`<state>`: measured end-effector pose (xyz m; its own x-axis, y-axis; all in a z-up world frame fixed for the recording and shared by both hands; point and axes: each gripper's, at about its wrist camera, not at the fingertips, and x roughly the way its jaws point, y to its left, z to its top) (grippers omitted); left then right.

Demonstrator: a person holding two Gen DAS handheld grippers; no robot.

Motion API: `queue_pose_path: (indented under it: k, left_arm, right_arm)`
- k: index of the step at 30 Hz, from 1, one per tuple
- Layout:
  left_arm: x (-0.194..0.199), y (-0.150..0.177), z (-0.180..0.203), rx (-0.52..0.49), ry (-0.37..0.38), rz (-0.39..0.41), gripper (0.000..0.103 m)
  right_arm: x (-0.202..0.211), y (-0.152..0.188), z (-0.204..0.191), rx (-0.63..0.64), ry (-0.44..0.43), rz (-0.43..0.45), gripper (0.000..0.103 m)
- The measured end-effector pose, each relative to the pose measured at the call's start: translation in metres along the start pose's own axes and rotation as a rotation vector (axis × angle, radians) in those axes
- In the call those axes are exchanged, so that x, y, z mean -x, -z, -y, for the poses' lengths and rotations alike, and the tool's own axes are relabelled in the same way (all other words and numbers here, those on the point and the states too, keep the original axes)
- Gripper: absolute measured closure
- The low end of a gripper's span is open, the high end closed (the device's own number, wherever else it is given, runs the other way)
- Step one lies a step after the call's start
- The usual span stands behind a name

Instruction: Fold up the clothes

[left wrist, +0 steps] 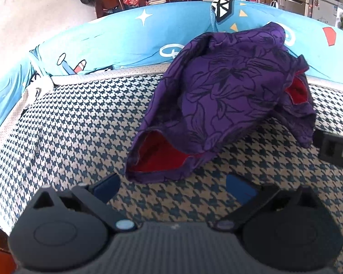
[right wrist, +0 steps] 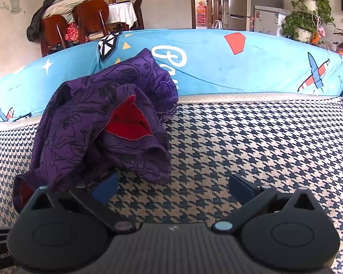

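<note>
While the purple garment (left wrist: 228, 96) sits bunched up at 12 o'clock on the checked sofa (left wrist: 80, 118) | left gripper (left wrist: 173, 187) and right gripper (right wrist: 173, 187) fingers wide apart, holding nothing | folding not done.

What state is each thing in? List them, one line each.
purple garment: crumpled in a heap, unfolded, red lining showing, not gripped.
left tool: open, holding nothing, just short of the garment's hem.
right tool: open, holding nothing, beside the heap.
houndstooth cover: spread flat under the garment.
</note>
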<state>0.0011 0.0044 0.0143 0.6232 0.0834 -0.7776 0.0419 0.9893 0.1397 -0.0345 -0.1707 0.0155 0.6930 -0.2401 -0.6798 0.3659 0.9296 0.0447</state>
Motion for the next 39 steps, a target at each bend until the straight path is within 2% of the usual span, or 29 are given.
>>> queue_pose_path:
  k: [7, 9, 12, 14, 15, 16, 17, 18, 19, 20, 22, 23, 27, 30, 33, 34, 36, 37, 38, 39]
  left_arm:
    - [0.003, -0.002, -0.005, 0.019, 0.009, 0.041, 0.0]
    - [0.003, -0.003, -0.005, 0.011, 0.003, 0.06, 0.0]
    - [0.004, -0.002, -0.004, 0.0, 0.02, 0.085, 0.002]
    - [0.005, -0.001, -0.003, -0.006, 0.032, 0.101, 0.015]
    - [0.005, -0.001, -0.002, -0.009, 0.039, 0.109, 0.019]
    - [0.005, -0.001, -0.002, -0.013, 0.039, 0.11, 0.029]
    - [0.004, -0.001, -0.001, -0.018, 0.035, 0.106, 0.036]
    - [0.003, -0.001, 0.0, -0.023, 0.03, 0.102, 0.049]
    - [0.002, 0.0, 0.001, -0.024, 0.029, 0.094, 0.059]
    - [0.0, 0.0, 0.001, -0.022, 0.033, 0.086, 0.062]
    - [-0.001, 0.0, 0.001, -0.022, 0.05, 0.077, 0.084]
    - [-0.002, 0.001, 0.001, -0.025, 0.057, 0.073, 0.09]
    - [-0.002, 0.002, 0.003, -0.028, 0.073, 0.079, 0.099]
    - [0.0, 0.003, 0.004, -0.032, 0.081, 0.097, 0.1]
    - [0.0, 0.002, 0.004, -0.031, 0.093, 0.098, 0.098]
    - [-0.001, 0.002, 0.004, -0.028, 0.103, 0.094, 0.092]
    - [-0.001, 0.001, 0.002, -0.014, 0.113, 0.097, 0.041]
    - [-0.001, 0.0, 0.002, -0.004, 0.11, 0.106, 0.0]
    - [0.001, 0.0, 0.0, 0.009, 0.101, 0.131, 0.001]
    - [0.003, -0.001, -0.001, 0.014, 0.093, 0.156, 0.0]
  right_arm:
    - [0.0, -0.002, 0.0, -0.002, -0.054, 0.001, 0.0]
    - [-0.001, -0.004, 0.001, -0.009, -0.066, 0.0, 0.009]
    - [-0.002, -0.006, 0.002, -0.019, -0.084, -0.001, 0.028]
    - [-0.003, -0.008, 0.003, -0.025, -0.096, -0.001, 0.048]
    - [-0.003, -0.009, 0.003, -0.029, -0.102, -0.002, 0.052]
    - [-0.004, -0.009, 0.003, -0.032, -0.109, -0.004, 0.057]
    - [-0.005, -0.008, 0.003, -0.033, -0.117, -0.011, 0.062]
    - [-0.005, -0.008, 0.003, -0.031, -0.122, -0.016, 0.065]
    - [-0.006, -0.007, 0.002, -0.027, -0.123, -0.02, 0.073]
    - [-0.006, -0.006, 0.001, -0.024, -0.122, -0.022, 0.081]
    - [-0.007, -0.006, 0.001, -0.023, -0.116, -0.025, 0.089]
    - [-0.007, -0.006, 0.001, -0.022, -0.113, -0.026, 0.092]
    - [-0.007, -0.004, -0.001, -0.006, -0.115, -0.025, 0.095]
    - [-0.008, -0.004, -0.004, 0.004, -0.119, -0.023, 0.097]
    - [-0.009, -0.004, -0.005, 0.006, -0.127, -0.022, 0.096]
    - [-0.009, -0.004, -0.005, 0.005, -0.129, -0.02, 0.096]
    - [-0.008, -0.005, -0.006, 0.004, -0.127, -0.012, 0.089]
    - [-0.008, -0.005, -0.006, 0.002, -0.125, -0.012, 0.074]
    - [-0.007, -0.006, -0.006, -0.001, -0.125, -0.011, 0.056]
    - [-0.006, -0.006, -0.005, -0.008, -0.126, -0.004, 0.049]
